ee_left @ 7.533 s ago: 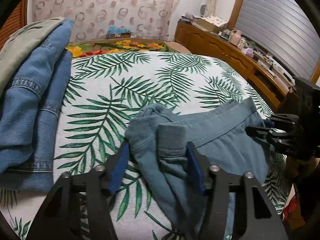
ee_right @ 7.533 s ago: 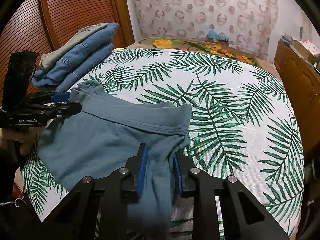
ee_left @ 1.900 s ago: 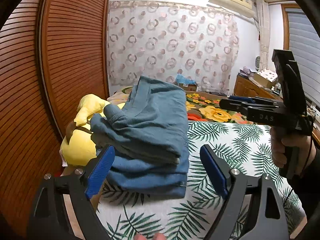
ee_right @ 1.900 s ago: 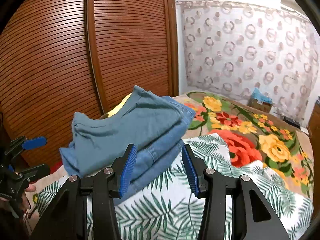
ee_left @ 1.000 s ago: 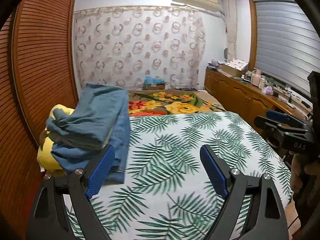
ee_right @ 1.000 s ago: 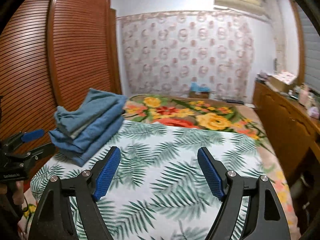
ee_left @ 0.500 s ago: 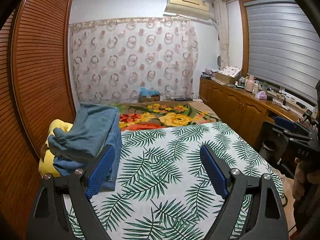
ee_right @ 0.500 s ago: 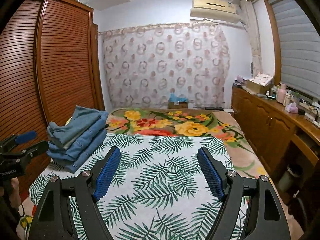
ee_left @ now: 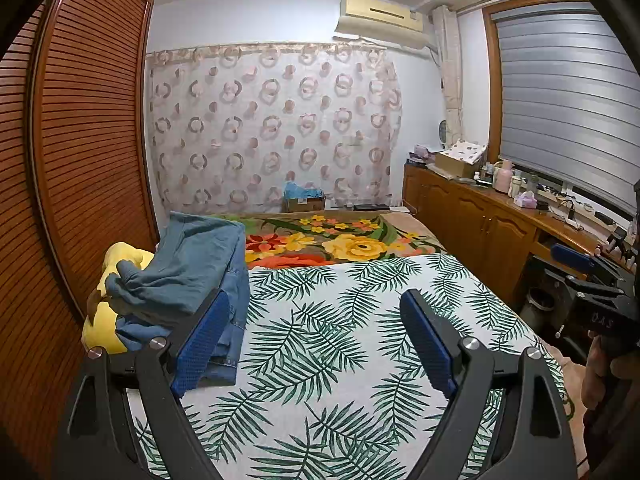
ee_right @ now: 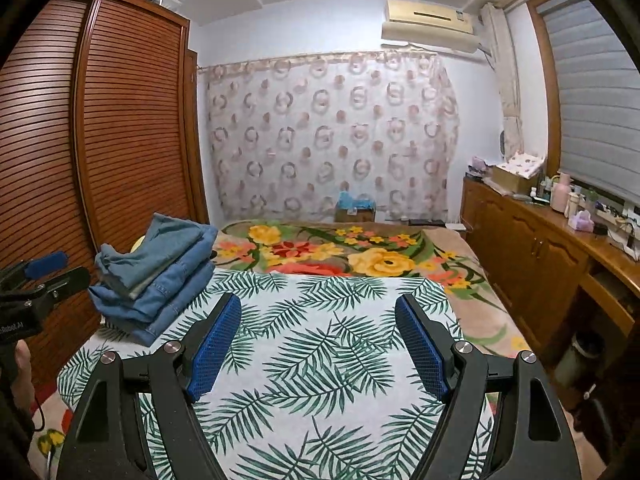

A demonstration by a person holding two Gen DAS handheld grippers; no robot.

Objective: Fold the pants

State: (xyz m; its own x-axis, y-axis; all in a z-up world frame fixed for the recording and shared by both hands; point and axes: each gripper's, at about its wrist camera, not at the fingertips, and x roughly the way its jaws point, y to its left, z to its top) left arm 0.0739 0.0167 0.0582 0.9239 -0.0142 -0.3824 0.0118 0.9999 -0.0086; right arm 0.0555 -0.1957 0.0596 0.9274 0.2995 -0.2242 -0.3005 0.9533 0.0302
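Left gripper (ee_left: 314,330) released, jaws wide, nothing between; right gripper (ee_right: 318,334) same, jaws spread and empty, both low centre of frame above the palm-leaf sheet (ee_left: 340,360). Folded teal pants (ee_right: 150,250) at left of frame, top of the denim stack (ee_right: 160,300), beside the louvered wardrobe (ee_right: 120,140). Yellow plush (ee_left: 102,320) behind stack. Floral blanket (ee_right: 360,256) mid-frame. Wooden cabinets (ee_right: 532,252) at right.

Even, soft indoor light fills both views, with no glare or hard shadows. Focus is sharp; fisheye bending and black corners frame the edges.
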